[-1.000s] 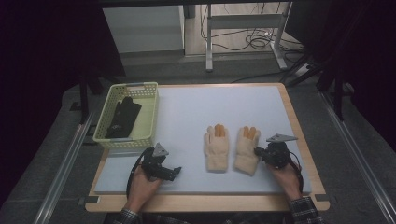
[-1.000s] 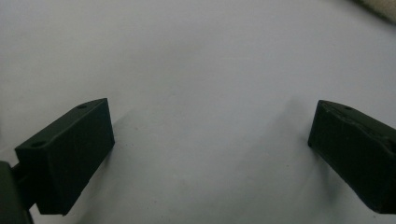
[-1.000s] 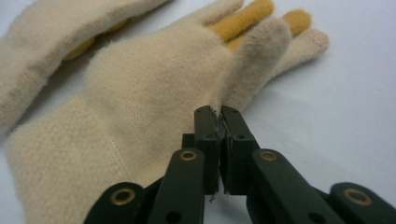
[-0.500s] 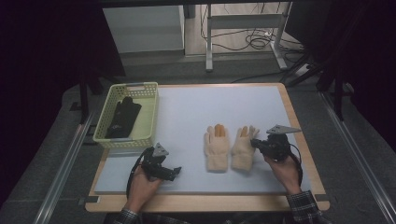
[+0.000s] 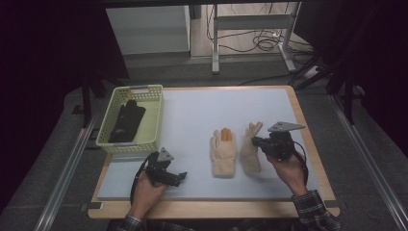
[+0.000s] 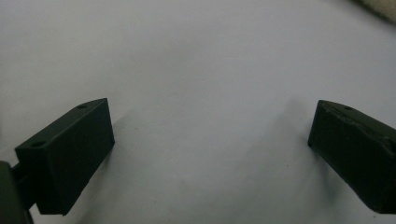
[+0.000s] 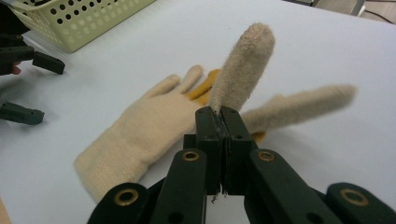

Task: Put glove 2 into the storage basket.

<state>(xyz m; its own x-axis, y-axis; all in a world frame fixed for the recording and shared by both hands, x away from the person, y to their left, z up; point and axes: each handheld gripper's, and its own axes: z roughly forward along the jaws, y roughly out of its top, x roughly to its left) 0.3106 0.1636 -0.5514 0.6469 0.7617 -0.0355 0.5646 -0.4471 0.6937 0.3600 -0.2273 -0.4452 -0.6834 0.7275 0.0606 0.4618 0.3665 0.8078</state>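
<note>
Two beige knit gloves sit on the white table mat (image 5: 192, 115). One glove (image 5: 223, 151) (image 7: 144, 126) lies flat with orange showing at its fingers. My right gripper (image 5: 257, 143) (image 7: 222, 114) is shut on the other glove (image 5: 250, 144) (image 7: 243, 65), whose fingers stick up and out past the jaws. My left gripper (image 5: 180, 177) (image 6: 210, 144) rests near the front left of the mat, jaws wide open over bare surface. In the right gripper view the left gripper (image 7: 35, 88) shows at the far left.
A pale green perforated basket (image 5: 156, 115) (image 7: 79, 23) stands at the table's left side and holds black gloves (image 5: 126, 120). The mat's wooden border (image 5: 308, 139) runs just right of my right hand. Table legs and cables lie beyond the far edge.
My right gripper has moved a little away from the front edge and lifted the right-hand glove, whose fingers now stand off the mat. The left gripper has stayed put.
</note>
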